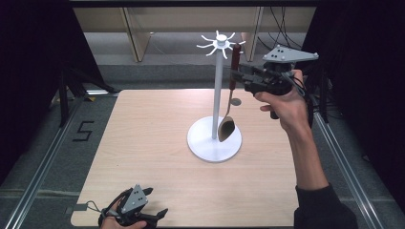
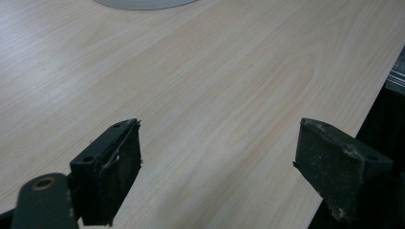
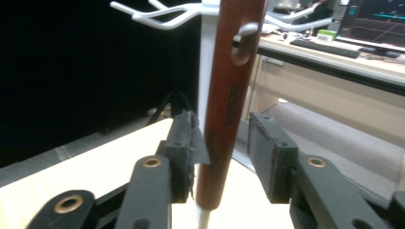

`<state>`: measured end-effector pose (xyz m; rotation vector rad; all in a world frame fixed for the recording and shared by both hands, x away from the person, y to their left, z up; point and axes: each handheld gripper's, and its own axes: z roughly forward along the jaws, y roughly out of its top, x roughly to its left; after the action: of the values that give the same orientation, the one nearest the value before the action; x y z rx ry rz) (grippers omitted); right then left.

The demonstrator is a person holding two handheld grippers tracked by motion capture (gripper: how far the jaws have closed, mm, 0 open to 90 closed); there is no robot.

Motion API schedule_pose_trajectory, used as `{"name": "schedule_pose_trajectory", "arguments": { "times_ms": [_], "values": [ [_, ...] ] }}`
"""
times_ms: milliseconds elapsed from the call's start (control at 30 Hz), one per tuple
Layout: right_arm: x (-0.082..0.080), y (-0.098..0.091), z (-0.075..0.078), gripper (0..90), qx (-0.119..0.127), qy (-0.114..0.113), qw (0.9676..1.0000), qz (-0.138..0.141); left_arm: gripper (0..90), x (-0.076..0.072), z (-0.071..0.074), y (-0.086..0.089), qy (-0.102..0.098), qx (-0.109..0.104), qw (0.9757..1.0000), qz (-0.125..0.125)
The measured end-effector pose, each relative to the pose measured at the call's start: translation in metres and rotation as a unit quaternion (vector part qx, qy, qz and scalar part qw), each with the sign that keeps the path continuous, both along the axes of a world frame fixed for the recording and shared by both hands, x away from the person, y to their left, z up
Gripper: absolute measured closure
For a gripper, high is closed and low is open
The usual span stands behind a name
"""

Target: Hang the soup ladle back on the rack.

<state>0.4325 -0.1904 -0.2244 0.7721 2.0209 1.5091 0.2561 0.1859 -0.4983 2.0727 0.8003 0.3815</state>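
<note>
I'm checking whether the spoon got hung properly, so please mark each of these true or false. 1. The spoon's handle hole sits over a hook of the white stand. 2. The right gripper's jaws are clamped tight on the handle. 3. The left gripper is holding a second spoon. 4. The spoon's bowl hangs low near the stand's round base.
1. True: the spoon hangs with a hook of the white stand through its handle hole.
2. False: in the right gripper view, the right gripper has a gap between one pad and the handle; the other pad is at most touching.
3. False: the left gripper stands open above bare table.
4. True: the bowl hangs just above the base.
</note>
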Motion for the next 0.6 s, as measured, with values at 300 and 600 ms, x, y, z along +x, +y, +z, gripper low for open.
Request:
{"name": "schedule_pose_trajectory", "arguments": {
  "times_ms": [300, 600],
  "values": [
    [-0.017, -0.012, -0.018, 48.9, -0.004, 0.000, 1.0000, 0.003, 15.1, 0.001, 0.001, 0.002, -0.002, 0.015, 0.9999, -0.006],
    [-0.022, -0.024, -0.039, 47.8, 0.008, 0.010, 0.9999, 0.000, 15.1, 0.001, 0.001, 0.001, -0.002, 0.010, 0.9999, -0.006]
  ]
}}
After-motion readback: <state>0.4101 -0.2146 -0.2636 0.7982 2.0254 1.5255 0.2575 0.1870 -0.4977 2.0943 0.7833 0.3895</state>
